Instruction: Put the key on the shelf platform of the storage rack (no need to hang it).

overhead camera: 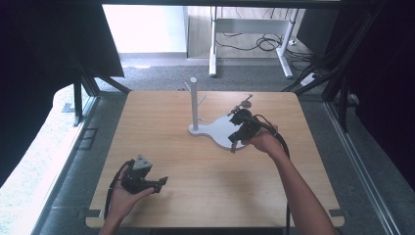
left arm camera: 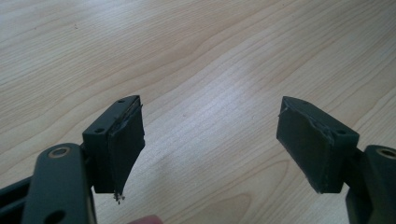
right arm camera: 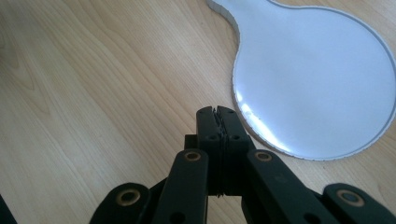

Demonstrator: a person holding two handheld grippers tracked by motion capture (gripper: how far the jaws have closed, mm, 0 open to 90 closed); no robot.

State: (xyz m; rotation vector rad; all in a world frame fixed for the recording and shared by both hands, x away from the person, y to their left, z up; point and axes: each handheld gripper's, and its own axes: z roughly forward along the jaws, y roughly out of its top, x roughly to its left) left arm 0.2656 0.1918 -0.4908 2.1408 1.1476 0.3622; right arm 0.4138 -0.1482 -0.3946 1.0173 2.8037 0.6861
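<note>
Now R tool [right arm camera: 218, 115] shut, empty.

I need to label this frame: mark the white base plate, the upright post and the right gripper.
white base plate [right arm camera: 317, 79], right gripper view, its flat round top.
upright post [overhead camera: 194, 100], high view, mid-shaft.
right gripper [right arm camera: 218, 114], right gripper view, tips of its shut jaws.

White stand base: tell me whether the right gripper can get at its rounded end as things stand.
Probably yes. The right gripper sits with its jaws pressed shut right beside the rim of the white stand base, and bare table lies around it. To grasp the rim, though, the jaws would first have to open.
</note>
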